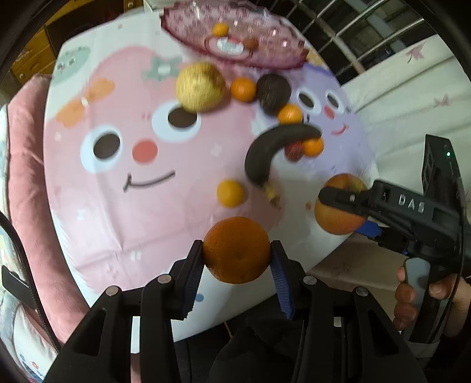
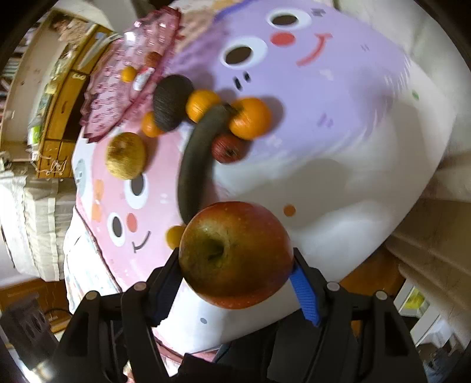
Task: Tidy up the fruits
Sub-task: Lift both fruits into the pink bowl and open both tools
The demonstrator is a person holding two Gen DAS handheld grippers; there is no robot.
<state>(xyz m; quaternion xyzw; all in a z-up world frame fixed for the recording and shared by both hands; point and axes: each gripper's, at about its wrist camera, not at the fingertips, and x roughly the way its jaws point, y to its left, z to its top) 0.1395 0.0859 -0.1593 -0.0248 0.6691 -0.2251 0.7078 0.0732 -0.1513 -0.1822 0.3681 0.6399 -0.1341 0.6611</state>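
My left gripper (image 1: 237, 250) is shut on a large orange (image 1: 237, 249) and holds it above the near part of the table. My right gripper (image 2: 235, 256) is shut on a red-green apple (image 2: 235, 253); it also shows in the left wrist view (image 1: 338, 212) at the right table edge. A pink glass plate (image 1: 188, 26) at the far end holds a small orange (image 1: 220, 29) and a small red fruit (image 1: 251, 43). On the cloth lie a blackened banana (image 1: 265, 150), a yellow pear (image 1: 200, 87), a dark avocado (image 1: 273, 92) and several small oranges.
The table carries a cartoon-face cloth (image 1: 132, 206), pink and purple. A pink cushion (image 1: 23, 165) lies at the left. A white bedspread (image 1: 412, 88) and a window grille (image 1: 353, 32) are at the right. A wooden cabinet (image 2: 61, 97) stands beyond the plate.
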